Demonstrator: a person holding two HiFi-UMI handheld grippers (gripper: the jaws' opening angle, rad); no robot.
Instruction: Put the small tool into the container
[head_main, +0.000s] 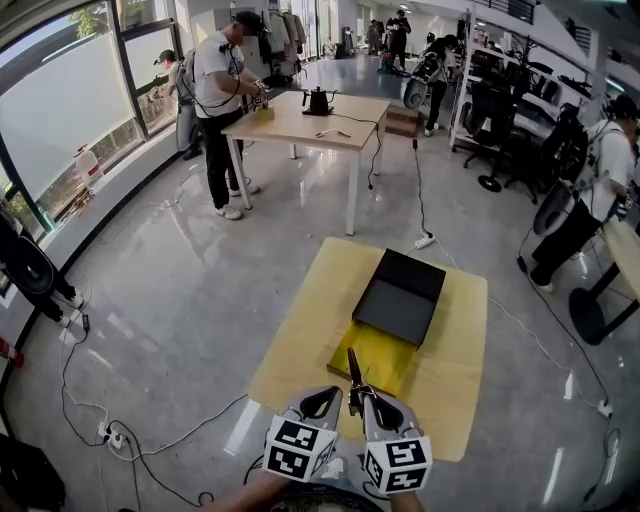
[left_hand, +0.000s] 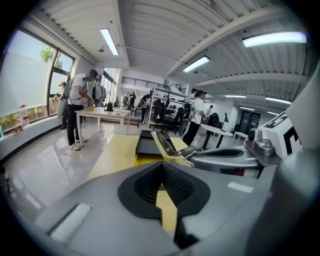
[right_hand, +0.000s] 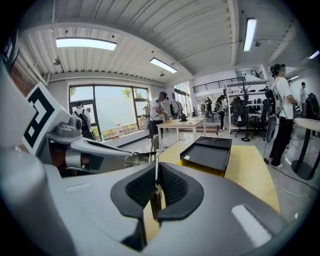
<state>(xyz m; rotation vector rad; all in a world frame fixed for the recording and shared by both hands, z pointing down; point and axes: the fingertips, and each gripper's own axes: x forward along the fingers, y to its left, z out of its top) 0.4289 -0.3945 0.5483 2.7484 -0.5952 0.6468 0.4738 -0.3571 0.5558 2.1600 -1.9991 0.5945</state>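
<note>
Carrying step: the right gripper (head_main: 372, 400), jaws clamped on the small tool (head_main: 354, 374), holds it above the desk's (head_main: 455, 385) near edge. The left gripper (head_main: 325, 400) is closed, empty. Next move: advance to the container (head_main: 398, 298) at mid-desk, lower, then release

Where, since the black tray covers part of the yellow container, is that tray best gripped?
Probably the black tray's thin raised rim along its left long edge, pinched from above by the empty left gripper coming from the left. That edge lies free; the right gripper's small tool hangs before the near edge.
</note>
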